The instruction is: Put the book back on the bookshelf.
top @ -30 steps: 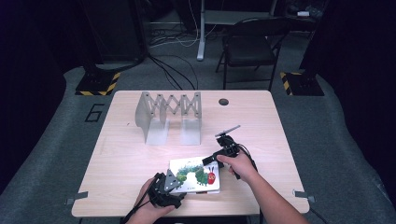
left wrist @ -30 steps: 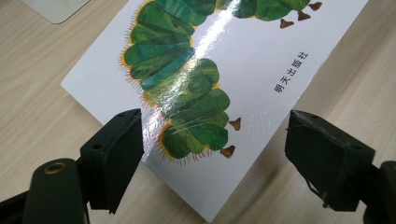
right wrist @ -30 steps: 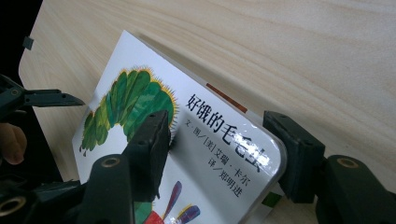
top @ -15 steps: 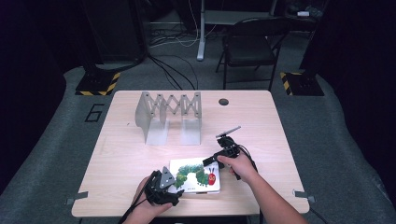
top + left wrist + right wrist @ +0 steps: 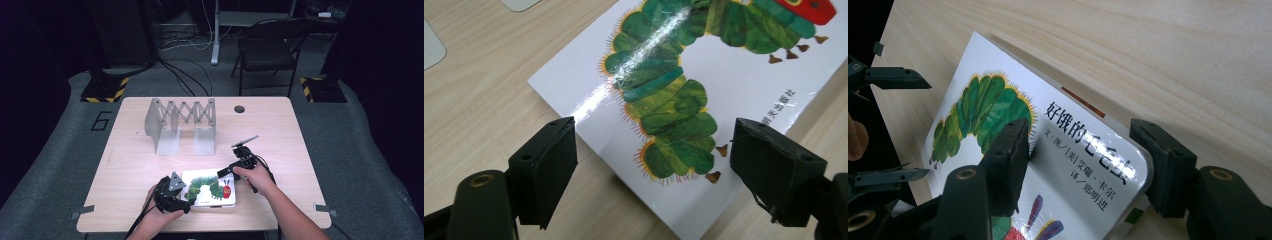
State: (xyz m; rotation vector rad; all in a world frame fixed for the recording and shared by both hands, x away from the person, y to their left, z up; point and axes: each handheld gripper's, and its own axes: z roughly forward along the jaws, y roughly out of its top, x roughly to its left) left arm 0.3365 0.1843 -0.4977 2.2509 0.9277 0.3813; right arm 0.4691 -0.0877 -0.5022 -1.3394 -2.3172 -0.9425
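A white picture book (image 5: 208, 189) with a green caterpillar on its cover lies near the table's front edge. My left gripper (image 5: 186, 198) sits at the book's left end. In the left gripper view its jaws (image 5: 651, 145) stand open, astride a corner of the book (image 5: 724, 75) without touching it. My right gripper (image 5: 226, 173) is at the book's far right corner. In the right gripper view (image 5: 1083, 145) one pad lies on the cover (image 5: 993, 110) and the other presses the rounded corner, which is tilted up off the wood.
A grey accordion-style rack (image 5: 180, 122) stands upright at the middle back of the wooden table (image 5: 300, 150). A dark round hole (image 5: 239, 109) is near the far edge. A folding chair (image 5: 265, 50) stands beyond the table.
My left gripper has crept slightly up along the book's left end. The right gripper and the book have kept still.
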